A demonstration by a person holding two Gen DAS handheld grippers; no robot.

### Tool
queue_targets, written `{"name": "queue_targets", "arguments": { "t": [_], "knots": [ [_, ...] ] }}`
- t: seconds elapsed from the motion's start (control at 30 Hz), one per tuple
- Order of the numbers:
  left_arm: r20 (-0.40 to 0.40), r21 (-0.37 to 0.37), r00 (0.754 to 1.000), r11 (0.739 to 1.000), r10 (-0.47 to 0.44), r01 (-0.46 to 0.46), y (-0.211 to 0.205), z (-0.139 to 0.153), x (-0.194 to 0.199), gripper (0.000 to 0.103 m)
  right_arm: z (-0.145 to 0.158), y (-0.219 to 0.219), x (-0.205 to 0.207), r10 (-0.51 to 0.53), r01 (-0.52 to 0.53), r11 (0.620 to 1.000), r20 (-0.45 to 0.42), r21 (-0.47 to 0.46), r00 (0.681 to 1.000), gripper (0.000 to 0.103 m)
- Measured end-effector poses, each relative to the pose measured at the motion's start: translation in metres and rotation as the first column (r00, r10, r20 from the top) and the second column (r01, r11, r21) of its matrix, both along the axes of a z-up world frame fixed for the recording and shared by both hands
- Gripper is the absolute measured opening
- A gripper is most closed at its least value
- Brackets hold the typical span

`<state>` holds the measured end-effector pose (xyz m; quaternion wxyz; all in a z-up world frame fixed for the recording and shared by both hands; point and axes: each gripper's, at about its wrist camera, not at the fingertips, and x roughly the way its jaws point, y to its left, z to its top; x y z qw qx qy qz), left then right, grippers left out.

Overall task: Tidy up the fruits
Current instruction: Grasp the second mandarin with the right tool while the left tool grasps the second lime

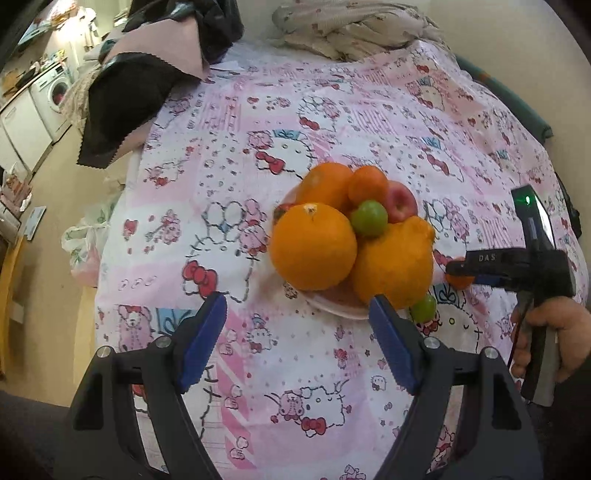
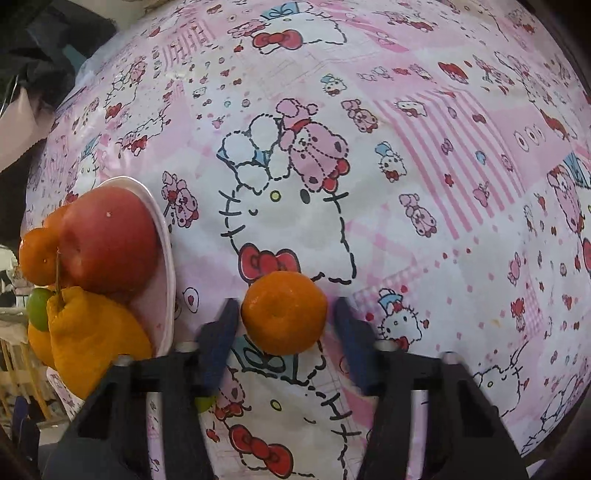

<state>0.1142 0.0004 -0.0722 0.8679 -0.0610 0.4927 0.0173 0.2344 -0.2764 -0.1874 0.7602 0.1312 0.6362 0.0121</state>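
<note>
A pink plate (image 1: 334,303) on the Hello Kitty cloth holds a pile of fruit: two large oranges (image 1: 313,246), a bumpy yellow-orange citrus (image 1: 395,266), a small tangerine (image 1: 367,184), a red apple (image 1: 400,201) and a green fruit (image 1: 368,218). Another green fruit (image 1: 424,308) lies beside the plate. My left gripper (image 1: 298,332) is open and empty just in front of the plate. My right gripper (image 2: 282,325) has its jaws around a small tangerine (image 2: 284,313), right of the plate (image 2: 168,258). It also shows in the left wrist view (image 1: 460,275).
Dark and pink clothes (image 1: 122,99) lie on the far left corner of the cloth, crumpled bedding (image 1: 351,29) at the far edge. A plastic bag (image 1: 86,236) hangs off the left edge. A washing machine (image 1: 55,88) stands far left.
</note>
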Motion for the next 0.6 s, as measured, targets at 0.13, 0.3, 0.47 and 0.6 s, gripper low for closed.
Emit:
{"name": "queue_targets", "arguments": {
  "t": [0.13, 0.3, 0.47, 0.6],
  "knots": [
    [-0.023, 0.001, 0.999, 0.999, -0.035, 0.035, -0.014, -0.01, 0.004, 0.077, 0.018, -0.009, -0.004, -0.023, 0.021, 0.998, 0.04, 0.064, 0.999, 0.048],
    [-0.098, -0.029, 0.992, 0.997, -0.075, 0.073, -0.046, -0.032, 0.009, 0.076, 0.053, -0.034, -0.018, -0.082, 0.061, 0.982, 0.108, 0.179, 0.991, 0.048],
    [-0.18, -0.098, 0.978, 0.991, -0.109, 0.093, -0.092, -0.059, 0.018, 0.062, 0.09, -0.052, -0.027, -0.114, 0.065, 0.968, 0.192, 0.243, 0.975, 0.048],
    [-0.216, -0.116, 0.971, 0.99, -0.103, 0.079, -0.123, -0.076, 0.027, 0.06, 0.106, -0.061, -0.029, -0.135, 0.065, 0.952, 0.219, 0.298, 0.966, 0.048]
  ]
}}
